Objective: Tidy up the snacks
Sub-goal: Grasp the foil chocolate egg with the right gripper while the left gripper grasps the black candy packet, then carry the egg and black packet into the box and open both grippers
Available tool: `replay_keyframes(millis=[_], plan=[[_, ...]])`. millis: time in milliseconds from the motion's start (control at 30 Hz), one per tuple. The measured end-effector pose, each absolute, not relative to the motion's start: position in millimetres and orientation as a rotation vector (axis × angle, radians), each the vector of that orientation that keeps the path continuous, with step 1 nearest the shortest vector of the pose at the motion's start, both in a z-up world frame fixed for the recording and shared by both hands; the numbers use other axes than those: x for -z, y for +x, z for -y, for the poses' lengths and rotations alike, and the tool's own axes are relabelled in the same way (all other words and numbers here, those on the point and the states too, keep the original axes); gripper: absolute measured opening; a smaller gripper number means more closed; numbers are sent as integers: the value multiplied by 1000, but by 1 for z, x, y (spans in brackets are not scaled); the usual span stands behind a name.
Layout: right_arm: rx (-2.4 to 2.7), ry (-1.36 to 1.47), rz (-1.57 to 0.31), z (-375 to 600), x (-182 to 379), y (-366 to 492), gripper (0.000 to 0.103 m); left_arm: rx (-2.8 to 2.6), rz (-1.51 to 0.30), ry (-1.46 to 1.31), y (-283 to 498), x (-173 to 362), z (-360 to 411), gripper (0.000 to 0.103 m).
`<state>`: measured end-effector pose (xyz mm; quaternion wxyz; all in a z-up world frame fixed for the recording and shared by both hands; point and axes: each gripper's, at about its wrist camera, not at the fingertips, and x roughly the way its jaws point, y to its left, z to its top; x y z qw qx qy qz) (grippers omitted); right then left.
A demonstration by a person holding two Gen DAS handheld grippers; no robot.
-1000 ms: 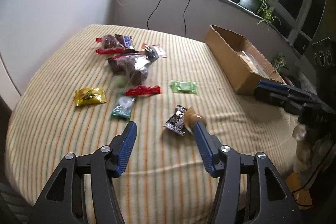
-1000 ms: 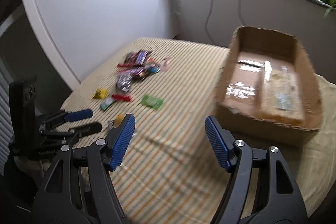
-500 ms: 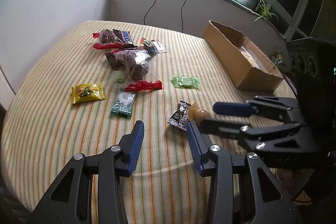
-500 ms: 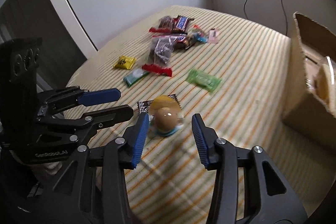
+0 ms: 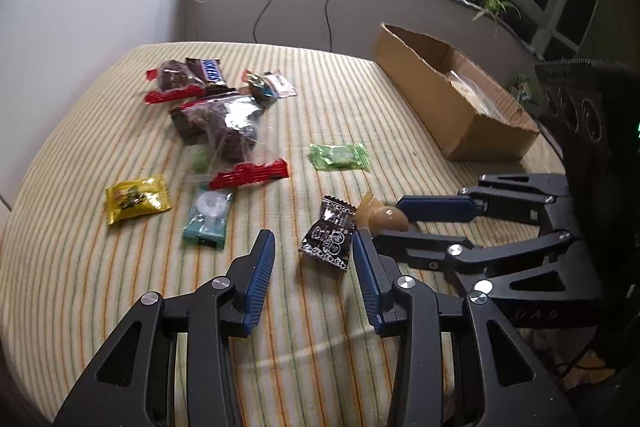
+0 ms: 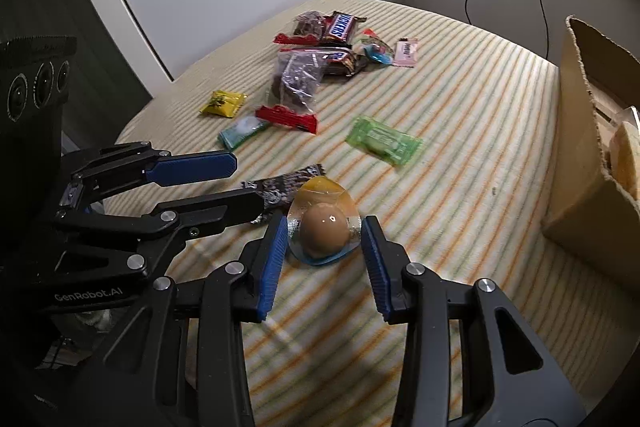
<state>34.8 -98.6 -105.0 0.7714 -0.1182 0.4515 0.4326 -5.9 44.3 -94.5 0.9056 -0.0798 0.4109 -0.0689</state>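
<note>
1. Right gripper [image 6: 323,231], jaws parted, straddles the packaged brown egg [image 6: 323,230] on the striped surface [image 6: 480,107], not clamped
2. Left gripper [image 5: 313,255] is open beside the black wrapper [image 5: 329,233]
3. A far bar reads "SNICKERS" [image 6: 343,26]

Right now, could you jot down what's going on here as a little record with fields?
Surface: striped cloth
Right tongs: open, straddling a wrapped brown egg-shaped snack
Left tongs: open, by a black wrapped candy
Loose snacks: green packet, yellow packet, Snickers bar
Container: cardboard box, to the right
</note>
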Motion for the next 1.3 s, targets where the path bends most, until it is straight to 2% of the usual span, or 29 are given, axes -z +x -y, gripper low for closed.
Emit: replay_keyframes(millis=[533, 567, 633, 700, 1000, 1033, 1133, 1300], plan=[[-905, -312, -957, 109, 105, 40, 40, 172, -879, -30, 13, 104, -31, 37], [-904, -321, -953, 108, 105, 39, 40, 172, -879, -35, 13, 104, -32, 36], [-902, -332, -948, 107, 104, 38, 41, 168, -876, -46, 12, 104, -32, 27], [-899, -334, -946, 106, 103, 37, 41, 161, -870, -56, 10, 103, -32, 25], [-876, -279, -939, 117, 95, 42, 31, 147, -855, -101, 7, 101, -34, 24], [-872, -274, -937, 118, 95, 42, 24, 150, -854, -107, 7, 100, -35, 24], [-874, -269, -933, 119, 94, 43, 21, 148, -852, -106, 8, 99, -33, 24], [-875, -281, -938, 118, 96, 44, 23, 141, -857, -112, 9, 101, -34, 24]])
